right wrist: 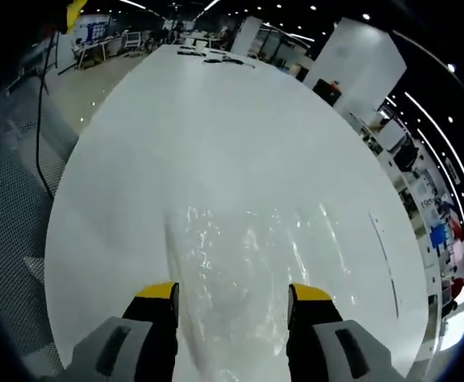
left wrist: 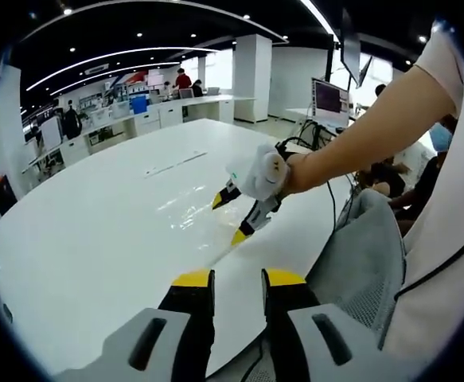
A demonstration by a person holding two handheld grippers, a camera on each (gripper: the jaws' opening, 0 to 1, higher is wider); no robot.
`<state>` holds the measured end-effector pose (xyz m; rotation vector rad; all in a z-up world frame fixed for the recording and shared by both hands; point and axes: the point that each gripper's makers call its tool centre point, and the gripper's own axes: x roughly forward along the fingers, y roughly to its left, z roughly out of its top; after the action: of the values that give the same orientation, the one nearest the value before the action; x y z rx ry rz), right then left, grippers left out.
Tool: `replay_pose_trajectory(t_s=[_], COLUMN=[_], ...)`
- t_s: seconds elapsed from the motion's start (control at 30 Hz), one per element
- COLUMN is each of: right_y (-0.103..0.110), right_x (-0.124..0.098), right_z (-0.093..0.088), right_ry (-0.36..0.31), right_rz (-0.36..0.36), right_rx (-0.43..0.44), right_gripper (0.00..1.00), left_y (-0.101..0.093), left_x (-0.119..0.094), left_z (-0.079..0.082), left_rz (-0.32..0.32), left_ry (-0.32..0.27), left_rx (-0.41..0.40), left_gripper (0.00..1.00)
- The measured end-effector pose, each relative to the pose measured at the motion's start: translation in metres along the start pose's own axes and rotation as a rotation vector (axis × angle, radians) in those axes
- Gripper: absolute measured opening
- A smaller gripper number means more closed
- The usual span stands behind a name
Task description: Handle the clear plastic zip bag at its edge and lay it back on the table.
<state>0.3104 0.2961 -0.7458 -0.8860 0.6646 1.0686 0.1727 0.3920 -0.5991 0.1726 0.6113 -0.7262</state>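
Here, clear zip bag (right wrist: 247, 270) flat on table (right wrist: 216, 127), right gripper (right wrist: 233, 296) apart.

The zip bag (right wrist: 247, 263) is thin clear plastic, glossy and crinkled, throwing bright glints toward 12 o'clock of the right gripper (right wrist: 233, 298). Under it the table (right wrist: 216, 135) looks smooth, white and faintly shiny. At 4 o'clock in the left gripper view, a chair (left wrist: 363, 255) shows grey woven mesh, matt and rough.
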Motion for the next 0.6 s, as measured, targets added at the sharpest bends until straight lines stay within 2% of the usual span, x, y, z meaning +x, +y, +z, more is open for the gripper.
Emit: replay_pose_trajectory(t_s=[0.2,0.4,0.53,0.6], right_y=[0.003,0.004,0.008,0.012], right_x=[-0.019,-0.033,-0.051,-0.053], right_z=[0.006,-0.001,-0.005,-0.011], right_ry=[-0.06,-0.105,-0.153,-0.165], right_rz=[-0.022,-0.047,-0.066,-0.064], right_rx=[0.073,0.136,0.211,0.238], right_gripper=[0.57,0.59,0.6,0.61], left_y=[-0.001,-0.002,-0.002,-0.001], left_x=[-0.001,-0.002,-0.001,0.0], left_z=[0.001,0.001,-0.001,-0.004], left_rz=[-0.005,0.0,0.004,0.011], left_ry=[-0.001,0.005,0.001,0.002], left_rx=[0.005,0.0,-0.035,-0.042], left_gripper=[0.21,0.21,0.21,0.22])
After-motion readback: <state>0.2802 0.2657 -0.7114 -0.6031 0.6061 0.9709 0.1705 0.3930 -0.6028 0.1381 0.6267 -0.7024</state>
